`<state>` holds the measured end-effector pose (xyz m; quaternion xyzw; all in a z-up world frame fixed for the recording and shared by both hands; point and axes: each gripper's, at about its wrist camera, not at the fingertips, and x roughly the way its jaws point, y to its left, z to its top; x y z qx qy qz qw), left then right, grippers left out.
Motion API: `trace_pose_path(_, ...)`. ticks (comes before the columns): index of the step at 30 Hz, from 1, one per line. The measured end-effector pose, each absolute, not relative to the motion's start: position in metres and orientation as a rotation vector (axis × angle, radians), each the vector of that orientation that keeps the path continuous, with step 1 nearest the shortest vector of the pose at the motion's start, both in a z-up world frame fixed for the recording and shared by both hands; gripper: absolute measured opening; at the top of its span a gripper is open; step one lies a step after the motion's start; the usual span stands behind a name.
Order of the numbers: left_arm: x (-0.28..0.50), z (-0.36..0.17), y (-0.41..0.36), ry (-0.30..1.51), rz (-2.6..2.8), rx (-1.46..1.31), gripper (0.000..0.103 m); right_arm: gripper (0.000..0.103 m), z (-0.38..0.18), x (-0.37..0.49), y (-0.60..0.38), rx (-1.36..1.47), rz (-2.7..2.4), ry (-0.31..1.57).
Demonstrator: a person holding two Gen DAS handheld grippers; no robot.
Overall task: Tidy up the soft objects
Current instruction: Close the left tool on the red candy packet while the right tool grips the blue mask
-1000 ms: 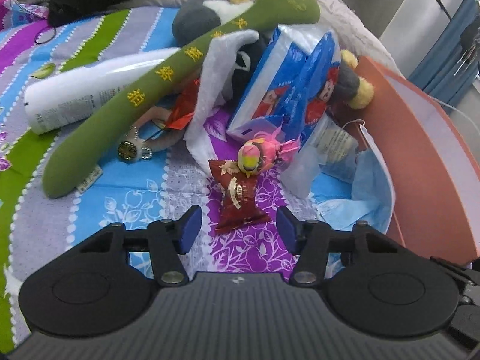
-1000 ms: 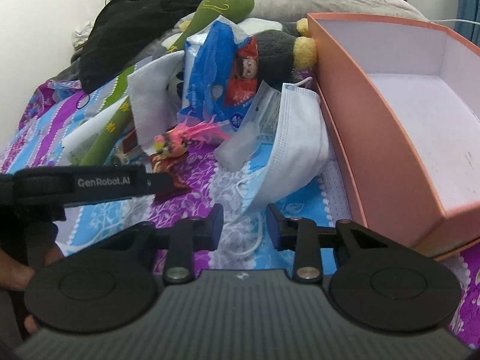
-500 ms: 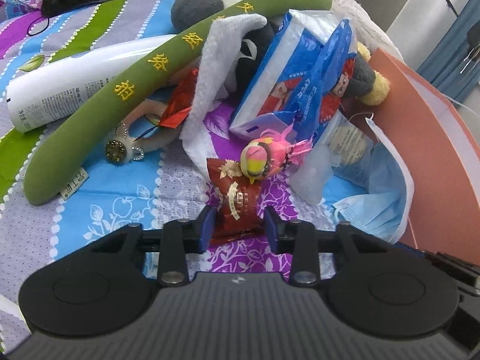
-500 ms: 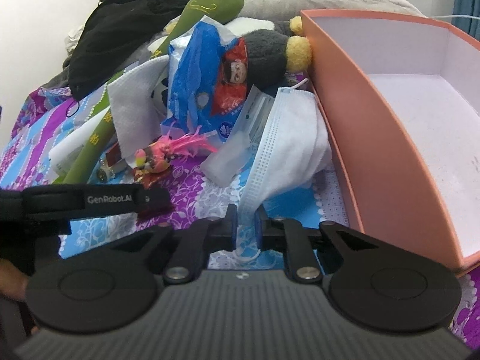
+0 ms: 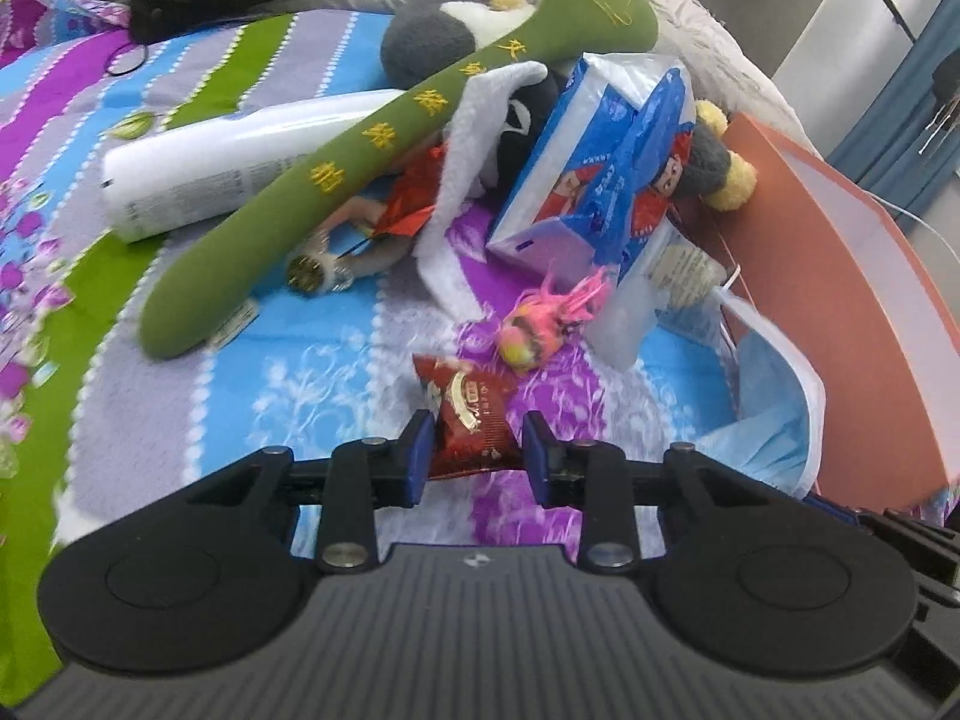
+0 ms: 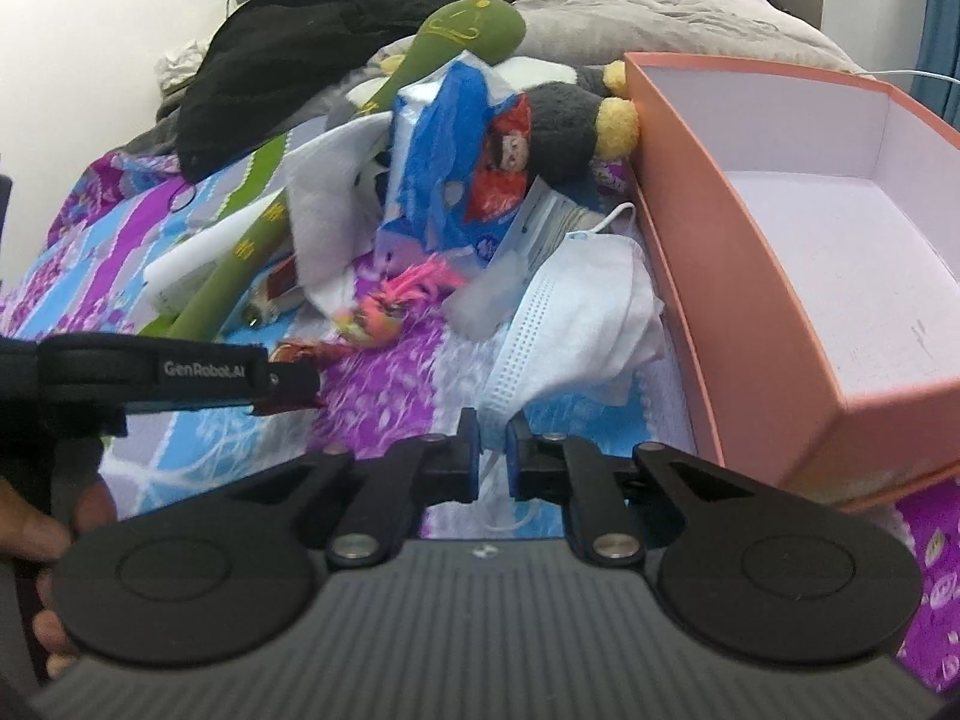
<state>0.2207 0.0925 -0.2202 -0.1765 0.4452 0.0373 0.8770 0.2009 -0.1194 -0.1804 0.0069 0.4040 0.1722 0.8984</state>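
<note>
Two grippers are in view: the left gripper (image 5: 474, 447) and the right gripper (image 6: 487, 447). On the bedspread (image 5: 180, 420) lie one green plush stick (image 5: 372, 144), one grey plush toy (image 5: 432, 39), one white tube (image 5: 222, 162), one tissue pack (image 5: 600, 162), one white cloth (image 5: 474, 144), one pink toy (image 5: 540, 330), one red packet (image 5: 474, 414) and one face mask (image 6: 576, 312). One pink box (image 6: 780, 276) stands at the right edge. One black garment (image 6: 312, 60) lies at the far edge.
</note>
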Motion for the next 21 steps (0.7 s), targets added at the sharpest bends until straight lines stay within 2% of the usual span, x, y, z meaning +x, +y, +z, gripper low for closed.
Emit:
trace_pose_path(17,0.124,-0.187,0.080,0.915,0.045,-0.404,0.036,0.014,-0.162,0.118,-0.109,-0.119,0.456,0.872)
trace_pose_path(19,0.117,-0.184,0.079,0.909,0.044,-0.412,0.036,0.016,-0.162,0.112,-0.108,-0.123,0.468,0.879)
trace_pose_path(20,0.114,-0.183,0.078,0.904,0.044,-0.409,0.036,0.021,-0.162,0.111,-0.110,-0.110,0.468,0.885)
trace_pose_path(21,0.112,-0.181,0.077,0.901,0.043,-0.408,0.036,0.036,-0.163,0.110,-0.111,-0.094,0.469,0.893)
